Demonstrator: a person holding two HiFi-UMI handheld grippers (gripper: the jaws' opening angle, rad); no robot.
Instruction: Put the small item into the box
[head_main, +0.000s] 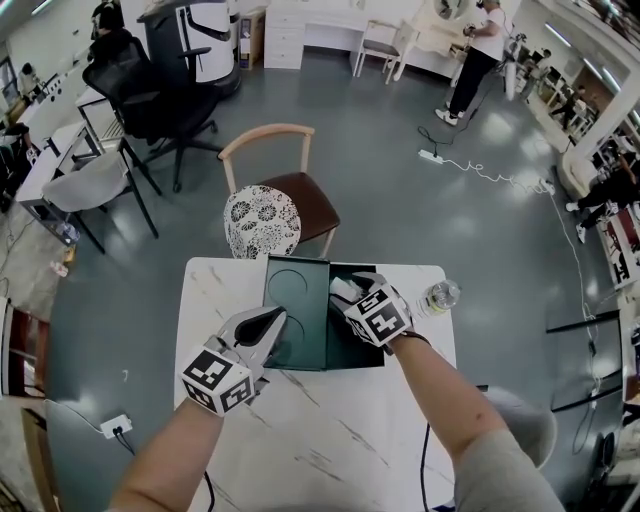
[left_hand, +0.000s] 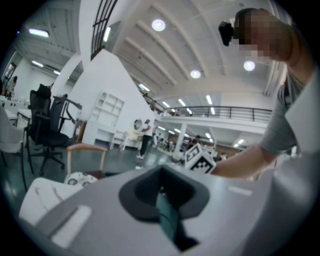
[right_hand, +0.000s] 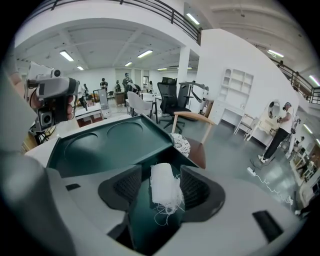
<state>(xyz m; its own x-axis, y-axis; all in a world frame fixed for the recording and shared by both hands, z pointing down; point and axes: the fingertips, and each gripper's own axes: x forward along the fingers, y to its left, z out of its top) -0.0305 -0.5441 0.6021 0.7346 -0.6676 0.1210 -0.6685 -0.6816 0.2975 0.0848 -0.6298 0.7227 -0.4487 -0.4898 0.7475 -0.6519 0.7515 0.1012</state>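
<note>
A dark green box (head_main: 358, 352) stands on the white marble table (head_main: 320, 430), its lid (head_main: 297, 310) swung open to the left. My left gripper (head_main: 268, 322) is shut on the lid's front edge; the left gripper view shows that green edge (left_hand: 169, 220) wedged between the jaws of the left gripper (left_hand: 162, 197). My right gripper (head_main: 345, 295) hangs over the box's inside. A small white frayed roll (right_hand: 164, 187) lies between the wide jaws of the right gripper (right_hand: 160, 189). The ribbed pads (right_hand: 127, 186) do not press on it.
A clear water bottle (head_main: 438, 296) lies on the table right of the box. A wooden chair (head_main: 285, 190) with a patterned cushion (head_main: 262, 222) stands behind the table's far edge. Office chairs (head_main: 150, 90) and a person (head_main: 478, 55) are farther off.
</note>
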